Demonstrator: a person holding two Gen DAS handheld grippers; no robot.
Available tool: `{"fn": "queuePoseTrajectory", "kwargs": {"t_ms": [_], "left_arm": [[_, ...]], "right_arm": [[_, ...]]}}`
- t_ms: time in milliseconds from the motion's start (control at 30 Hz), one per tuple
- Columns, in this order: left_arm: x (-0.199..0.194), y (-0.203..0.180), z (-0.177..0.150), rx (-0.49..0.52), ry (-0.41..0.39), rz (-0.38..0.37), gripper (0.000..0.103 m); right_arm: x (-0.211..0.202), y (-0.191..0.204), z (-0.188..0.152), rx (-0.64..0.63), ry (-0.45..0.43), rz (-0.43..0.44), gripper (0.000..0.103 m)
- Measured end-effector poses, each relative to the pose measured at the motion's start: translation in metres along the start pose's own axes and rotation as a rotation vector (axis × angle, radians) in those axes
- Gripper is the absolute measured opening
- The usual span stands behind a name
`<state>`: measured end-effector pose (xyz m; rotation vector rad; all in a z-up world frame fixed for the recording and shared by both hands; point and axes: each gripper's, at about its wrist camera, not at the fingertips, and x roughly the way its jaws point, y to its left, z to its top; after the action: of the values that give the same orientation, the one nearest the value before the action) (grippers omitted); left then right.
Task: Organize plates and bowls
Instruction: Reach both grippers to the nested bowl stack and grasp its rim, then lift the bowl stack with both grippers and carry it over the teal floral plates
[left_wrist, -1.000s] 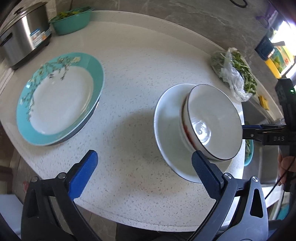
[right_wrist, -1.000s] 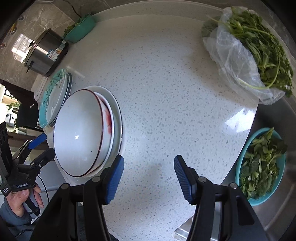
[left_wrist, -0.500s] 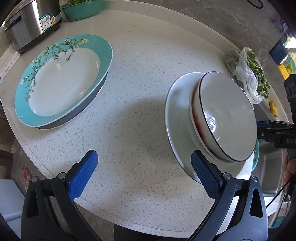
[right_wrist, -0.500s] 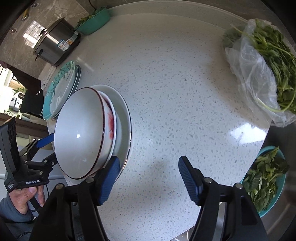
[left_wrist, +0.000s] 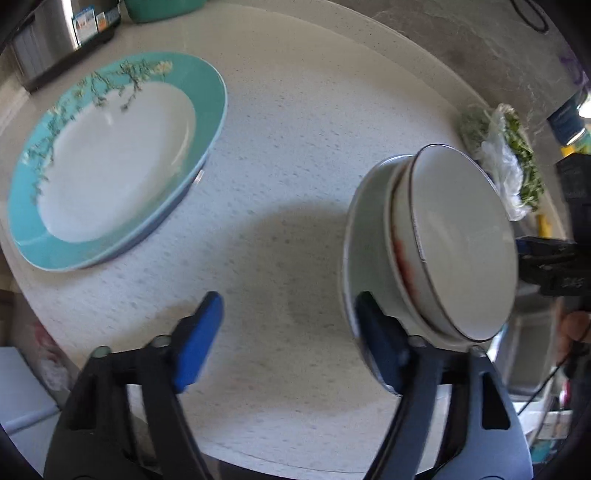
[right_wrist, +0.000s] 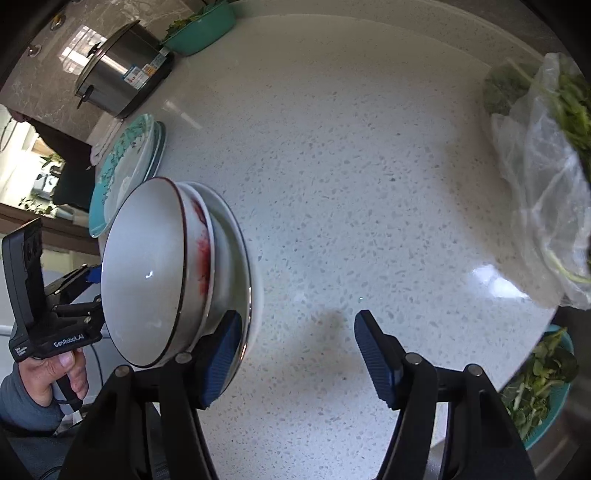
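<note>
The stacked bowls (left_wrist: 461, 243) sit on a white plate (left_wrist: 364, 229) close to the rounded near edge of the speckled tabletop (left_wrist: 295, 129), with both pairs of tongs flanking them. The left tongs (left_wrist: 291, 341) stand partly spread; their jaws have just been closing, and the inner blue pad now lies against the white plate's rim, the other pad over bare tabletop, so nothing is pinched. The right tongs (right_wrist: 295, 350) are likewise partly spread, one pad beside the plate's rim on its side, the other over bare surface, gripping nothing. A broad stretch of free tabletop runs between the white plate and the teal floral plate (left_wrist: 110, 162), and more lies toward the bag of greens (right_wrist: 546, 177). Compared with a second ago, both tongs have come lower and nearer the plate's edges.
</note>
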<state>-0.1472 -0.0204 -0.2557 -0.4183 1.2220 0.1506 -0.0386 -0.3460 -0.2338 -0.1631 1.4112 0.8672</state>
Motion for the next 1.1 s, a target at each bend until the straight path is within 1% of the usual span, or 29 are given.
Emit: {"fn": "queuePoseTrajectory", "kwargs": {"t_ms": [67,100,133,167,200,267,333,367,433,533,667,733,767,800,833,867,900,933,967,1100], "left_arm": [[0.002,-0.008,0.000,0.026,0.001,0.010,0.059],[0.004,-0.010,0.001,0.032,0.005,0.004,0.057],[0.007,-0.012,0.002,0.031,0.012,-0.006,0.056],[0.010,-0.013,0.003,0.028,0.016,-0.006,0.056],[0.013,-0.015,0.004,0.025,0.018,-0.008,0.056],[0.015,-0.019,0.005,0.030,0.017,-0.036,0.048],[0.017,-0.025,0.004,0.042,0.012,-0.039,0.046],[0.017,-0.026,0.003,0.044,0.007,-0.042,0.043],[0.019,-0.028,0.004,0.043,0.007,-0.055,0.041],[0.022,-0.030,0.008,0.036,0.007,-0.069,0.038],[0.020,-0.023,0.011,0.034,0.008,-0.075,0.038],[0.019,-0.021,0.012,0.045,0.012,-0.074,0.038],[0.020,-0.023,0.012,0.050,0.014,-0.074,0.038],[0.022,-0.025,0.012,0.055,0.018,-0.075,0.038],[0.024,-0.028,0.011,0.058,0.019,-0.076,0.035],[0.027,-0.029,0.011,0.058,0.022,-0.088,0.028],[0.030,-0.032,0.011,0.058,0.025,-0.092,0.028],[0.031,-0.034,0.010,0.060,0.023,-0.090,0.025],[0.032,-0.036,0.010,0.065,0.019,-0.096,0.019],[0.033,-0.040,0.011,0.083,0.011,-0.094,0.016]], "right_arm": [[0.008,0.000,-0.003,-0.012,0.013,0.027,0.067],[0.012,0.001,-0.005,-0.014,0.022,0.042,0.065],[0.014,0.002,-0.006,-0.019,0.024,0.059,0.060],[0.014,0.003,-0.006,-0.030,0.011,0.066,0.059],[0.014,0.004,-0.006,-0.034,0.009,0.071,0.058],[0.014,0.004,-0.004,-0.036,0.003,0.069,0.058],[0.014,0.004,-0.002,-0.044,0.003,0.064,0.056],[0.015,0.004,0.000,-0.048,0.002,0.064,0.055],[0.015,0.004,0.001,-0.054,0.003,0.075,0.050],[0.017,0.006,0.002,-0.063,0.014,0.085,0.045],[0.021,0.011,0.003,-0.074,0.012,0.102,0.038],[0.022,0.012,0.004,-0.070,0.009,0.119,0.031],[0.022,0.013,0.004,-0.072,0.005,0.120,0.029],[0.022,0.014,0.005,-0.075,0.002,0.124,0.025],[0.021,0.015,0.005,-0.078,0.000,0.129,0.024],[0.021,0.016,0.005,-0.083,-0.004,0.121,0.024],[0.021,0.017,0.004,-0.084,-0.007,0.120,0.024],[0.022,0.017,0.004,-0.081,-0.007,0.122,0.024],[0.022,0.017,0.004,-0.079,-0.008,0.123,0.024],[0.024,0.021,0.006,-0.071,-0.014,0.115,0.024]]}}
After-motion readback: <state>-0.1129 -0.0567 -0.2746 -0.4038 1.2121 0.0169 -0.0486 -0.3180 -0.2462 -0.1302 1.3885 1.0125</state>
